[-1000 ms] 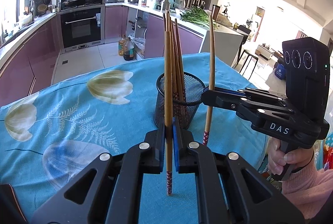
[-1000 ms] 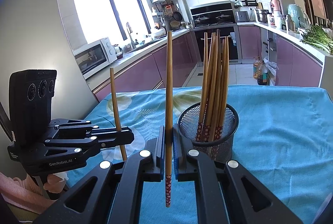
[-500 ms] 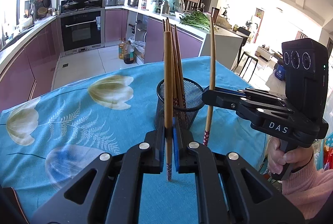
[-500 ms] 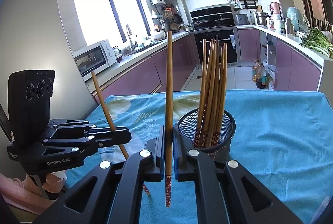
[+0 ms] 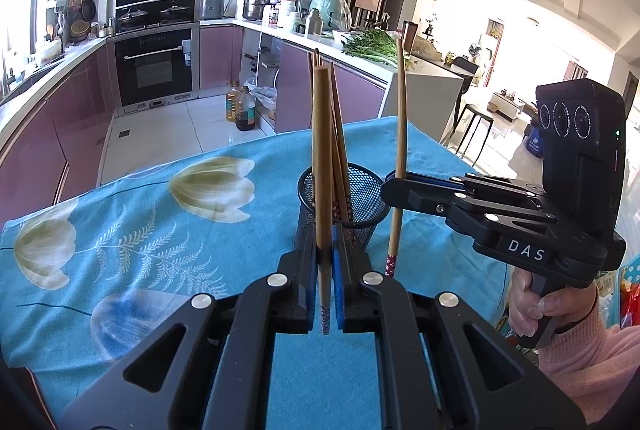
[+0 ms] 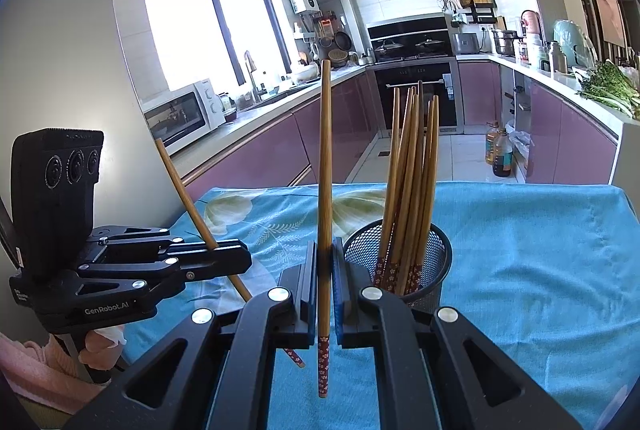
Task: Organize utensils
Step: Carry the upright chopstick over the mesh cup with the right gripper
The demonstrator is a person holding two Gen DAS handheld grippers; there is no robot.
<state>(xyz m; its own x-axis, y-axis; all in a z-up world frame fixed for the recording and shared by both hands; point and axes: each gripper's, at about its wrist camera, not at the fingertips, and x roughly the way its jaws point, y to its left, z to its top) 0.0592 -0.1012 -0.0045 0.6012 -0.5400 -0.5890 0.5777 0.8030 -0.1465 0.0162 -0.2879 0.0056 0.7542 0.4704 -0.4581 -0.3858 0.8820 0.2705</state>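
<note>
My left gripper (image 5: 325, 254) is shut on a wooden chopstick (image 5: 323, 150) with a red patterned tip that pokes out below the pads. Just beyond it stands a black mesh holder (image 5: 360, 190) with several chopsticks (image 6: 412, 170) upright inside. My right gripper (image 6: 325, 270) is shut on a second chopstick (image 6: 325, 170), held upright, just left of the holder (image 6: 434, 254). In the left wrist view the right gripper (image 5: 394, 184) sits right beside the holder's rim. The right wrist view has the left gripper (image 6: 240, 258) at the left, its chopstick (image 6: 184, 190) slanted.
A teal cloth with pale flowers (image 5: 160, 250) covers the table, whose far edge (image 6: 480, 186) drops to the kitchen floor. A hand in a pink sleeve (image 5: 560, 314) holds each gripper's handle. Purple cabinets and an oven stand behind.
The left gripper's chopstick has tipped from upright to a slant, its top leaning left in the right wrist view. The right gripper and its chopstick have kept still.
</note>
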